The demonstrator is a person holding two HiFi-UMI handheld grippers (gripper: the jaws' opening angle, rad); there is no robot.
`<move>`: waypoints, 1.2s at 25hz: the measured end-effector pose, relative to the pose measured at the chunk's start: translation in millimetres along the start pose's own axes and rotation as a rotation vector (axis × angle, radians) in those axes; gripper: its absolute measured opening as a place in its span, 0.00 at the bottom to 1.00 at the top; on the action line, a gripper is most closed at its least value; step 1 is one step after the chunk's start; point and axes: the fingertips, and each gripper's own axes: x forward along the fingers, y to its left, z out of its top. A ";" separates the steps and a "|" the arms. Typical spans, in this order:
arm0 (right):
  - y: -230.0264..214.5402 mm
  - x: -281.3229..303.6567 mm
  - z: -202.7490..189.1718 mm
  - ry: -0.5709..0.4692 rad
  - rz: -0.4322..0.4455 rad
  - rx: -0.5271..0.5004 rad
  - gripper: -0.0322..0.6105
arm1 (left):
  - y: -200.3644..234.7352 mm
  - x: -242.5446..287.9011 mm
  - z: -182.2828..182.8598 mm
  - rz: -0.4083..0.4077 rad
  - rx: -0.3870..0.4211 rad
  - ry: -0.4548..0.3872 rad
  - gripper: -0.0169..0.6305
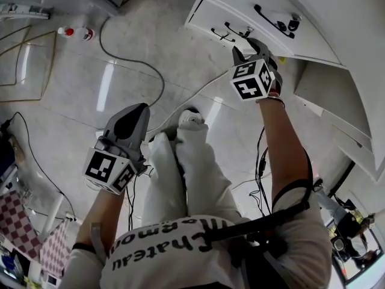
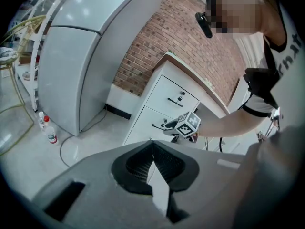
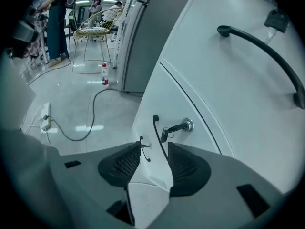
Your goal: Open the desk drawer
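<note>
White desk drawers (image 1: 258, 17) all shut, contents hidden. Right gripper (image 3: 155, 149) at middle drawer (image 3: 159, 99), jaws spread. Black handle (image 3: 159, 137) shows in gap between them, pads not pressing on it. Key (image 3: 177, 127) sits in lock just beside. Left gripper (image 2: 152, 144) well apart from desk, jaws pressed together, nothing between. Bottle (image 3: 105, 74) upright on floor near fridge (image 3: 152, 32) — fill unclear.

Right tongs (image 1: 248, 45) before drawers (image 1: 207, 14), bottle (image 1: 77, 33) on floor (image 1: 150, 53)
</note>
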 end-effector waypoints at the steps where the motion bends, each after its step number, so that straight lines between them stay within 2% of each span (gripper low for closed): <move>1: -2.7 4.0 1.3 -0.001 -0.017 0.001 0.30 | 3.3 -0.9 -4.5 0.003 -0.005 -0.002 0.05; 4: -12.1 17.9 1.1 0.016 -0.055 0.027 0.30 | 8.7 -2.4 -20.8 0.008 -0.027 -0.004 0.05; 7: -9.3 30.6 2.0 0.032 -0.047 0.016 0.29 | 8.6 -3.6 -38.5 0.003 -0.045 0.001 0.05; 10: -1.6 43.7 -0.8 0.070 -0.064 -0.086 0.29 | 10.1 -6.7 -51.7 0.005 -0.054 0.008 0.05; 13: -0.3 50.3 -6.3 0.137 -0.122 -0.269 0.24 | 12.4 -12.4 -58.7 0.014 -0.066 0.001 0.05; 15: -2.9 50.7 -6.8 0.179 -0.154 -0.315 0.22 | 12.1 -16.4 -64.2 0.015 -0.079 -0.001 0.05; 17: -8.0 48.7 -3.7 0.196 -0.186 -0.293 0.11 | 10.9 -20.2 -70.8 0.018 -0.101 0.003 0.05; 18: -9.4 48.0 -2.7 0.197 -0.197 -0.280 0.10 | 9.6 -22.2 -74.3 0.020 -0.113 0.007 0.05; 23: -9.2 47.0 -0.8 0.195 -0.204 -0.210 0.10 | -2.8 -27.0 -85.5 0.006 -0.130 0.027 0.05; 30: 1.7 38.1 -6.6 0.154 -0.215 -0.184 0.10 | -8.2 -23.3 -90.7 -0.016 -0.151 0.017 0.05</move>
